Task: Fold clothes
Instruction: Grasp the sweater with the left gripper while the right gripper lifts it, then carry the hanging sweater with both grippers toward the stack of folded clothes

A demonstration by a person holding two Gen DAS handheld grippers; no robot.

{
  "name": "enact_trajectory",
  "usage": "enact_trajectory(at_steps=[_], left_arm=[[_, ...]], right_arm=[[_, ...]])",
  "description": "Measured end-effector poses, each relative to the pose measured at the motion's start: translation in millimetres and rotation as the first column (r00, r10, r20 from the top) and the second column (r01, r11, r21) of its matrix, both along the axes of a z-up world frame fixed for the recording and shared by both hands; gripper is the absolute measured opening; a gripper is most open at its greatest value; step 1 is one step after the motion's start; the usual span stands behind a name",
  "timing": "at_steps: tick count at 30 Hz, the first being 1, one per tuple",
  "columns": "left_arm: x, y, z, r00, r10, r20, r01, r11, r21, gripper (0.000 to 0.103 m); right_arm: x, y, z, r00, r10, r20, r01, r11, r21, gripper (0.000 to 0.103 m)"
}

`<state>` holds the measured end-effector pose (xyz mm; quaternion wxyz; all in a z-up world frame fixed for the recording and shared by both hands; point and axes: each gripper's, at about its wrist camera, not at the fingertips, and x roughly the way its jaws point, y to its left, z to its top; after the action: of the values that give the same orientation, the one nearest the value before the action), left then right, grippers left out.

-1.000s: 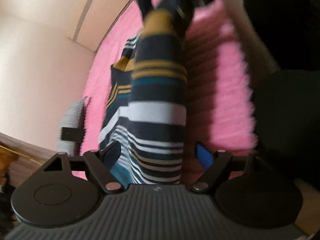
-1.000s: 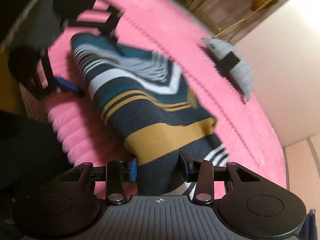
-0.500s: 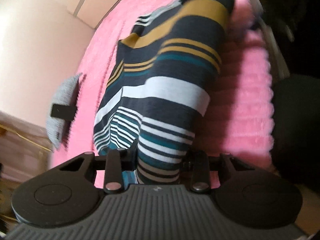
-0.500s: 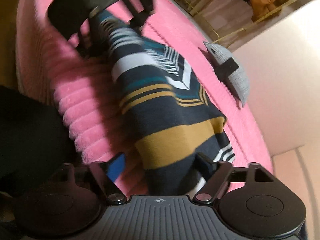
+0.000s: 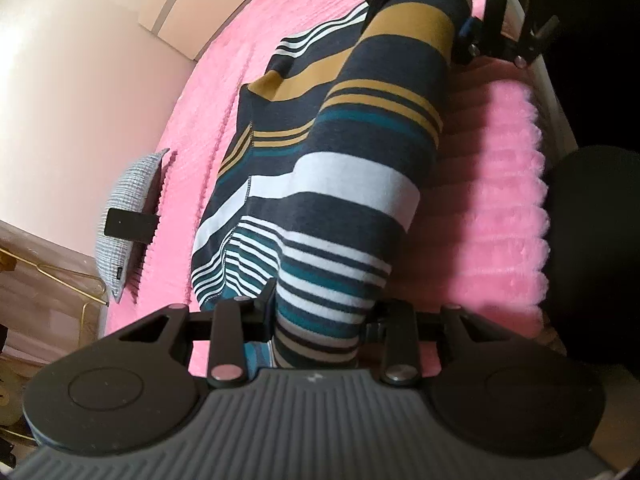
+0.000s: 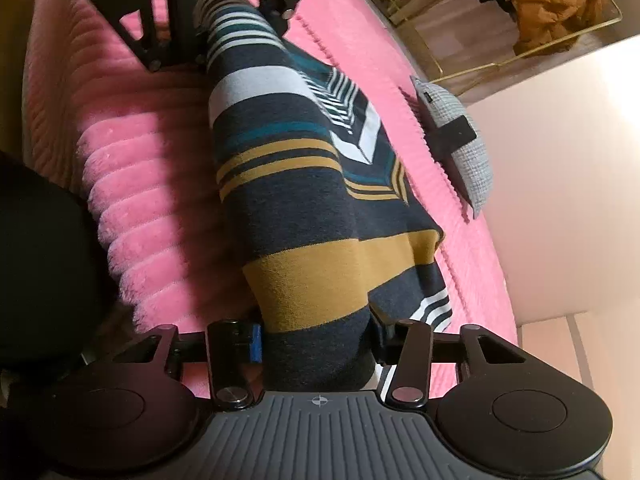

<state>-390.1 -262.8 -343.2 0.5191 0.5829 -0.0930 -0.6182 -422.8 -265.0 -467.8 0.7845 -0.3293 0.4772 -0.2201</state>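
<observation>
Surface, left wrist view: pink ribbed plush blanket (image 5: 492,200) spread under everything, pale wall to your left.
Garment, left wrist view: striped sweater (image 5: 348,184), navy with white, teal and mustard bands, stretched lengthwise between your two grippers and lying partly on the blanket near its front edge.
Left gripper (image 5: 320,320): your fingers are clamped on the finely striped end of the sweater; cloth fills the gap between them.
Far end, left wrist view: your right gripper (image 5: 424,4) sits at the top of the picture, at the mustard-banded end of the cloth.
Side object, left wrist view: grey pillow (image 5: 128,216) with a black band, lying on the blanket beside the wall, apart from the sweater.

Surface, right wrist view: same pink blanket (image 6: 136,152); wall at your right.
Garment, right wrist view: sweater (image 6: 296,184) runs from near to far, one folded-over flap showing chevron stripes.
Right gripper (image 6: 316,340): your fingers are pinched onto the navy end just below the broad mustard band.
Far end, right wrist view: left gripper (image 6: 224,4) at the finely striped end.
Background, right wrist view: grey pillow (image 6: 460,140); gold rack (image 6: 520,56) carrying an orange jacket (image 6: 552,8).
</observation>
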Motion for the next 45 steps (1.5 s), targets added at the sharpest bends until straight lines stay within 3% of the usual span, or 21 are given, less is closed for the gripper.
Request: enact_trajectory(at_steps=[6, 9, 14, 18, 24, 30, 38, 45], left_arm=[[-3.4, 6.5, 9.0, 0.999, -0.016, 0.035, 0.017, 1.0, -0.008, 0.031], [-3.6, 12.2, 18.8, 0.999, -0.032, 0.014, 0.033, 0.999, -0.017, 0.032], [-3.9, 9.4, 8.6, 0.999, -0.034, 0.011, 0.033, 0.999, 0.008, 0.031], [-4.9, 7.5, 7.0, 0.999, -0.031, 0.013, 0.03, 0.999, 0.022, 0.031], [-7.5, -5.9, 17.1, 1.0, -0.002, 0.01, 0.001, 0.996, 0.09, 0.031], [-13.1, -28.0, 50.3, 1.0, 0.019, -0.002, -0.019, 0.986, 0.164, 0.03], [-16.9, -63.8, 159.0, 0.995, 0.008, -0.096, 0.018, 0.963, 0.267, 0.029], [-61.2, -97.4, 243.2, 0.98, -0.114, -0.165, 0.16, 0.941, 0.297, 0.029]], right_arm=[[-5.8, 8.4, 16.5, 0.999, -0.034, 0.038, 0.033, 0.999, 0.024, 0.041], [-10.2, 9.6, 21.5, 0.999, -0.022, 0.033, 0.022, 1.0, 0.01, 0.041], [-4.8, 4.8, 5.7, 1.0, -0.002, -0.012, 0.002, 1.0, -0.005, 0.042], [-5.4, -4.7, -15.2, 0.999, 0.024, -0.043, -0.027, 0.998, -0.05, 0.049], [-13.6, -23.5, 1.0, 0.997, 0.049, 0.058, -0.052, 0.998, 0.046, 0.044], [-17.7, -63.4, 49.9, 0.993, 0.09, 0.079, -0.104, 0.975, 0.196, 0.038], [-16.2, -95.1, 178.6, 0.998, 0.054, -0.014, -0.047, 0.945, 0.322, 0.036], [-66.8, -117.3, 271.8, 0.993, -0.05, -0.105, 0.086, 0.922, 0.378, 0.036]])
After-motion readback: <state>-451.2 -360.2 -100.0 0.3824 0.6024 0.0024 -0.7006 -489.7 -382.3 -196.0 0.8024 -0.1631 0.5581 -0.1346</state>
